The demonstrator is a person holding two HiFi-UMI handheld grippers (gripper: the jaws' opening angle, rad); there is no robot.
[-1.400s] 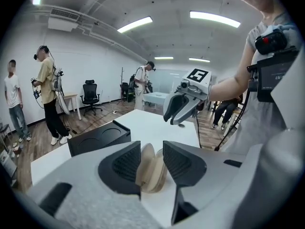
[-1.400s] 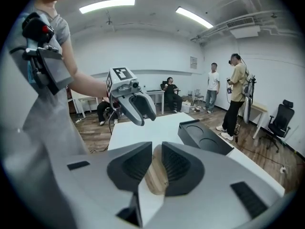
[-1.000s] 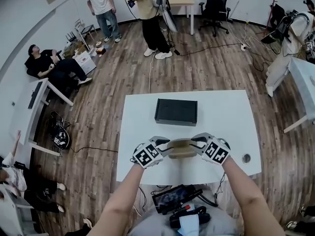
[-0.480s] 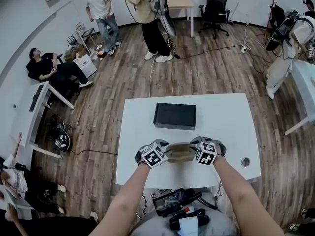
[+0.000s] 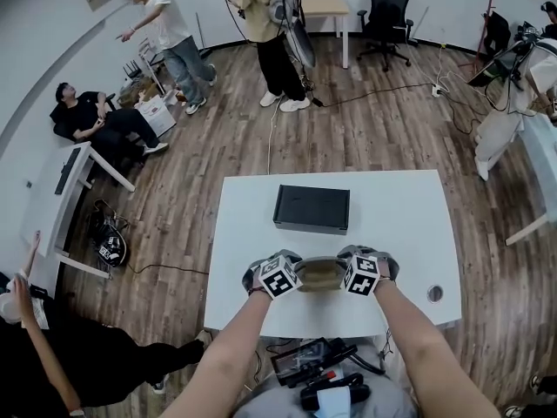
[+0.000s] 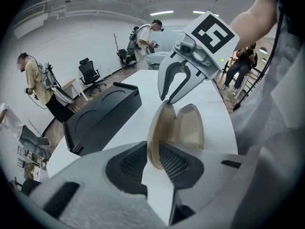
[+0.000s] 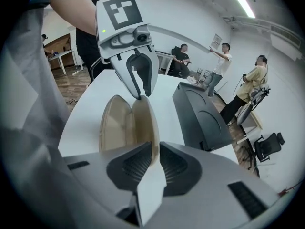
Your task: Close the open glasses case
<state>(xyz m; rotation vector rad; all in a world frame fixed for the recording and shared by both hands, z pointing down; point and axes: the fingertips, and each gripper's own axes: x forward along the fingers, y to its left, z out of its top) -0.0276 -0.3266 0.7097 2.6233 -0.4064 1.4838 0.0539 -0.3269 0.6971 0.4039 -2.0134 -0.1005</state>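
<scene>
Left tongs [image 6: 153, 160], right tongs [image 7: 153, 160] closing on glasses case [image 5: 320, 273], box [image 5: 312, 209] behind

Black box [image 5: 312, 208] ahead; bare table [image 5: 409, 225] either side.

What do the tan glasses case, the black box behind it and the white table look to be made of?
Tan clamshell glasses case: likely a hard shell, plastic or leatherette-covered, matte; the lid edge is thin and rigid, with no glare.
Black rectangular box: probably moulded plastic, satin; shallow rounded recesses in its top.
White table: smooth laminate or painted board with a faint sheen; its core cannot be told.
</scene>
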